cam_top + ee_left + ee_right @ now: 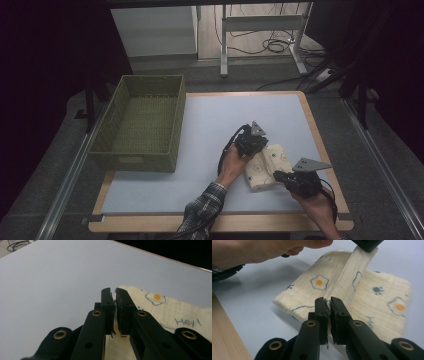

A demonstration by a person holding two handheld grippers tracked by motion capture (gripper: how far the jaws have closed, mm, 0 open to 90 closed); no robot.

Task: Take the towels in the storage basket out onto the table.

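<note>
The egg-print cloth [265, 167] lies folded on the table's [200, 130] right half. Left gripper [253, 141] and right gripper [286, 178] each clamp one end of a raised edge fold, keeping it taut for carrying or folding

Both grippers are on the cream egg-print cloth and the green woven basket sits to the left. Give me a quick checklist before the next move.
1. Left gripper shut on the cream egg-print cloth: ok; its jaws pinch a fold at the edge.
2. Right gripper shut on the cloth: ok; cloth sits between its closed jaws.
3. Cloth folded into a compact bundle: ok.
4. Green woven basket empty and open-topped: ok.
5. Blue-grey tabletop between cloth and basket free of obstacles: ok.
6. Bundle's underside lifted off the table: cannot tell.
</note>
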